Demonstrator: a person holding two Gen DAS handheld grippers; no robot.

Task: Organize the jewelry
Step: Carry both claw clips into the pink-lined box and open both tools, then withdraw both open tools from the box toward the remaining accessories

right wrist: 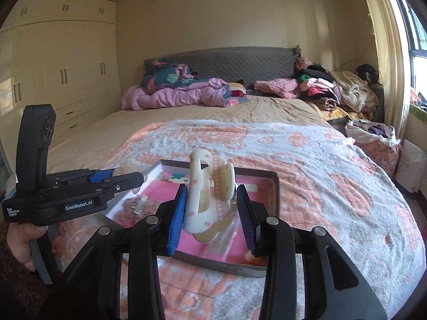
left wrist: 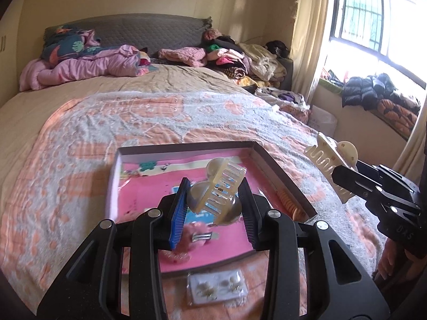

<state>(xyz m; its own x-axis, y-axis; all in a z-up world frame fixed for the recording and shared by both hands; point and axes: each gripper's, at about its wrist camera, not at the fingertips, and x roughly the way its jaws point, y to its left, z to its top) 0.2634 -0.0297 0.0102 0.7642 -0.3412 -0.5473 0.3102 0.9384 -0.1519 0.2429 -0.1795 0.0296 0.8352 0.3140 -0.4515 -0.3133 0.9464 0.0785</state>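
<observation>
The landmark is a shallow rectangular cardboard tray (left wrist: 280, 178) with a pink printed floor, lying on a bed's grey and peach patterned blanket (left wrist: 80, 138).

The left gripper (left wrist: 213, 200) hangs above the middle of that tray, its blue-padded fingers (left wrist: 179, 208) drawn in to a narrow gap and pressed on a translucent, pale yellow plastic claw hair clip (left wrist: 218, 186), which is lifted clear of the tray floor.

The right gripper (right wrist: 212, 213) sits over the tray's near edge, a little wider set, and clamps an opaque cream claw hair clip (right wrist: 198, 202) dotted with small peach flowers, held upright off the blanket.

Inside the tray, at its near end, lies a fuzzy pink hair clip (left wrist: 197, 236). Just outside the tray's near wall, on the blanket, rests a clear packet of small pale earrings (left wrist: 217, 288).
</observation>
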